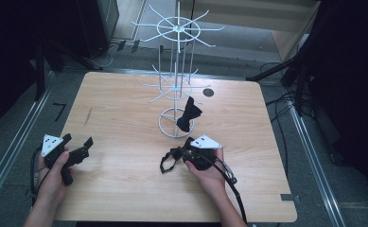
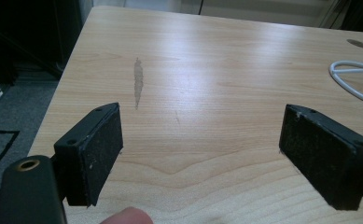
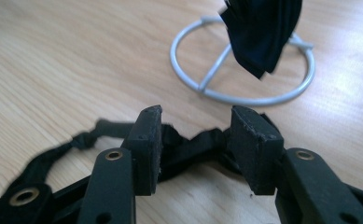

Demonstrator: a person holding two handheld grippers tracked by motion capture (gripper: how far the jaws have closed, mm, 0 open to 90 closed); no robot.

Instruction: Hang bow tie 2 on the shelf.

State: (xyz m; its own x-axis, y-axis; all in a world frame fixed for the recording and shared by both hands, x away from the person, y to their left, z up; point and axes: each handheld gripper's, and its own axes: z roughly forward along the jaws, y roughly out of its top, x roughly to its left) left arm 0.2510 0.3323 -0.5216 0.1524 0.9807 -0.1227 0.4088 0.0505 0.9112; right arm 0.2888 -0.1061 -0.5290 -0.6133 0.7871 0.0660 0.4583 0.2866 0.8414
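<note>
My right gripper (image 3: 195, 147), jaws parted astride the bow tie (image 3: 188, 144) at lower centre, should centre on its knot before clamping; my left gripper (image 2: 200, 158) stands released.

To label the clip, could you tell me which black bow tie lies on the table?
The bow tie by the right gripper; the other one hangs on the white rack.

The high view is dim and low in contrast, with a cool cast. The worktop (image 1: 125, 118) is evenly lit from above, and its surroundings sink into near black at both sides. Shadows are soft and faint. In the left gripper view a pale sheen lies across the wood, and the near jaws are slightly soft. In the right gripper view the wire ring (image 3: 244, 65) and dark cloth (image 3: 263, 32) behind are blurred.
</note>
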